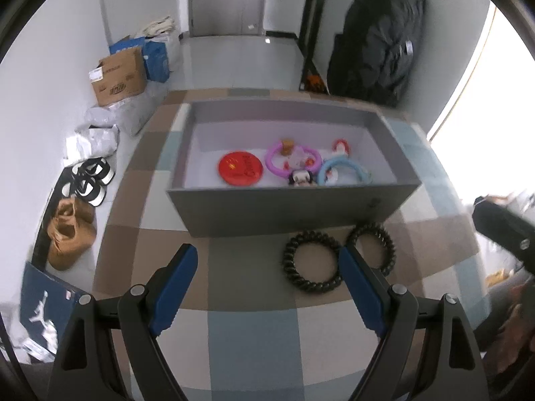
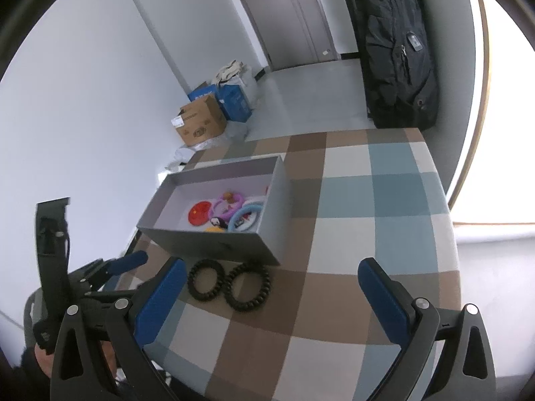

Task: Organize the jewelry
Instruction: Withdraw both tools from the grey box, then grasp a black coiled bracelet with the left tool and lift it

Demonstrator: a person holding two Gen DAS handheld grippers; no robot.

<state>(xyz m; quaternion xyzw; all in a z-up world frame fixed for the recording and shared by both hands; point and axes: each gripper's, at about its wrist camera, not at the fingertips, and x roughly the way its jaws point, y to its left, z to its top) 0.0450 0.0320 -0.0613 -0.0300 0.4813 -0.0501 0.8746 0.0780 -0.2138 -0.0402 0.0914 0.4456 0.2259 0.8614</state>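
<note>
Left gripper (image 1: 267, 267) and right gripper (image 2: 271, 287) both spread wide, holding nothing; two black coiled hair rings (image 1: 312, 260) lie touching on checked desk (image 1: 240, 334), at 6 o'clock of open grey box (image 1: 287, 207)

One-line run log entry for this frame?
left gripper: open, empty | right gripper: open, empty | two black coil rings on table, outside grey box

On the checked tablecloth (image 2: 347, 200) two black coil hair ties (image 2: 230, 284) lie touching just in front of the grey box (image 2: 214, 244) of colourful rings (image 2: 234, 210), the right gripper (image 2: 272, 295) gaping wide above them
</note>
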